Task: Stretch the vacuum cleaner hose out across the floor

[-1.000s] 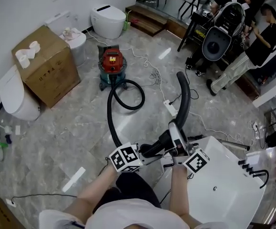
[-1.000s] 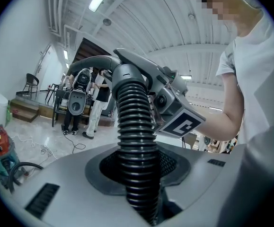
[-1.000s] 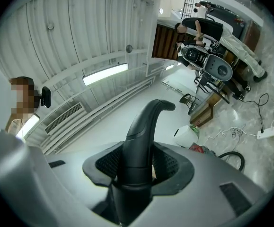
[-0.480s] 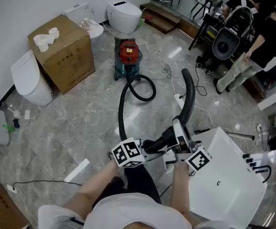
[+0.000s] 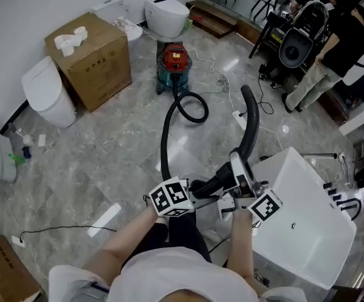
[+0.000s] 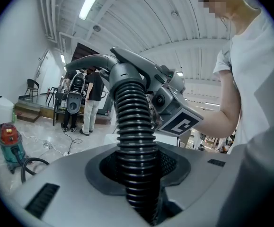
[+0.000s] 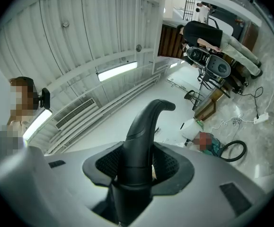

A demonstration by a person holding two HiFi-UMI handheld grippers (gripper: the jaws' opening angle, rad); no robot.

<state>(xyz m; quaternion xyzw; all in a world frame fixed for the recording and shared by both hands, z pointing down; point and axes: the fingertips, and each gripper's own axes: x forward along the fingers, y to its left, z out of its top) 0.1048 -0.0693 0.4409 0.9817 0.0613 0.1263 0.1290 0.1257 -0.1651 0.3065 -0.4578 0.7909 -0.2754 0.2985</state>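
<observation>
Stands farther back from the red canister vacuum cleaner [image 5: 174, 65] than a second ago, with the black hose [image 5: 164, 145] drawn longer over the marble floor [image 5: 106, 162]. Clamps the ribbed hose end in the left hand-held gripper [image 5: 197, 197] and the curved handle tube [image 5: 249, 124] in the right hand-held gripper [image 5: 235, 197]. Runs lengthwise from both toward the canister ahead, left nearer along it, one loop curled just before the canister. Probably calls for backing off further along that line.
</observation>
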